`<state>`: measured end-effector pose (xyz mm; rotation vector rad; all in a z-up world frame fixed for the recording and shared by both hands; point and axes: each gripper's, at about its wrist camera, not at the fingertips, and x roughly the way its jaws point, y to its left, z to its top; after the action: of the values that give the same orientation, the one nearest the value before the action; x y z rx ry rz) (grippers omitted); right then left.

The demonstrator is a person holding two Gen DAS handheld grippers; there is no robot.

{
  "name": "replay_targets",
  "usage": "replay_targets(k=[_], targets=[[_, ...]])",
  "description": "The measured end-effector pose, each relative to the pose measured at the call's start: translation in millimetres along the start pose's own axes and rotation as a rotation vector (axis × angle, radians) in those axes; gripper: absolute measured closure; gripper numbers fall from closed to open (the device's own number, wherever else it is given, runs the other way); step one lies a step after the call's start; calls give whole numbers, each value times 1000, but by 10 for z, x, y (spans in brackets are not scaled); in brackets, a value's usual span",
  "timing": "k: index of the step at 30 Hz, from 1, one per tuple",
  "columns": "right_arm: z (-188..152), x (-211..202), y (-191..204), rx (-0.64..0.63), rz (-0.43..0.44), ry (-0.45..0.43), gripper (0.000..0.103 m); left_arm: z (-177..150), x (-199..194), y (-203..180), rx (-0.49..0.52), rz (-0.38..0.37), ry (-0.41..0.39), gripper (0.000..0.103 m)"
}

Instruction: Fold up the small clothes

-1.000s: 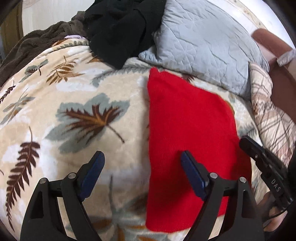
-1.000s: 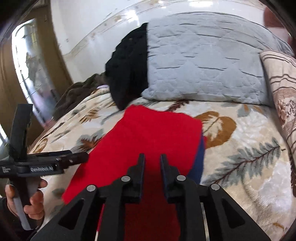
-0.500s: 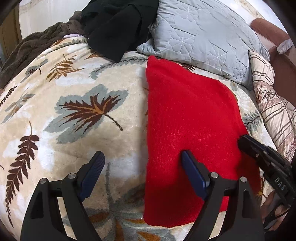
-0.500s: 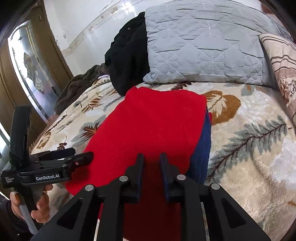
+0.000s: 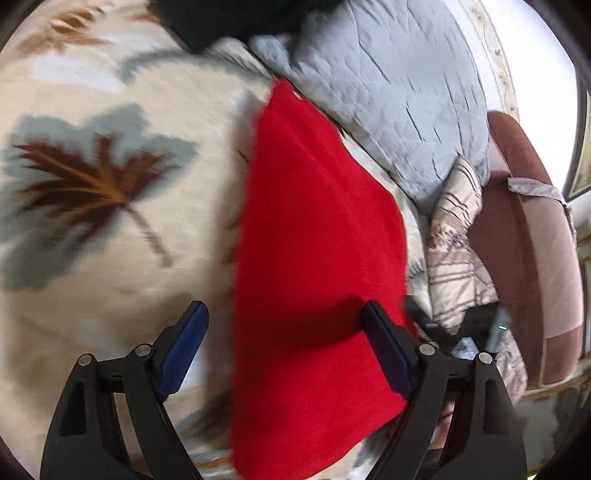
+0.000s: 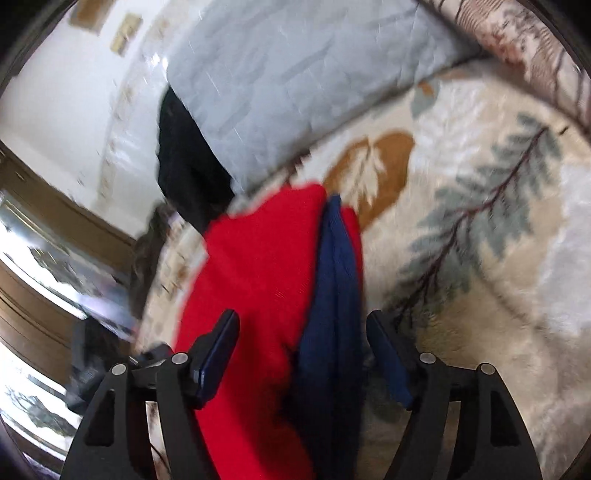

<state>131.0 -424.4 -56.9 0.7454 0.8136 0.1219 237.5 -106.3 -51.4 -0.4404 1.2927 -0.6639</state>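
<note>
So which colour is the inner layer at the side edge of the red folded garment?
Dark navy blue inner layer, seen best in the right wrist view.

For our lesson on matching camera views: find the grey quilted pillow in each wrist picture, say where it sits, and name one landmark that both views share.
Left wrist view: the grey quilted pillow fills the upper middle to right, beyond the far end of the red garment.
Right wrist view: the pillow spans the top centre, again beyond the red garment.
Shared landmark: the black clothing lying against the pillow's left side.
</note>
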Motion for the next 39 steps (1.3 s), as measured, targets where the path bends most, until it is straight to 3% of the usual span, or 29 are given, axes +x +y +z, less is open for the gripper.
replay_targets(k=[5, 10, 13, 21, 29, 39], targets=[[-9, 152, -2, -23, 68, 24, 23, 48, 234, -27, -63, -46, 34, 16], [-43, 158, 101, -100, 64, 8, 60, 18, 160, -84, -49, -13, -9, 36], [-48, 55, 240, -147, 44, -41, 65, 6, 79, -132, -40, -14, -23, 42], [-194, -255, 635, -173, 100, -113, 66, -218, -429, -136, -39, -46, -64, 43], [-708, -331, 1202, -220, 148, -93, 66, -614, -1107, 244, -34, -32, -113, 43], [-1224, 0, 1297, -252, 64, 12, 64, -866, -1004, 834, -90, -36, -75, 38]])
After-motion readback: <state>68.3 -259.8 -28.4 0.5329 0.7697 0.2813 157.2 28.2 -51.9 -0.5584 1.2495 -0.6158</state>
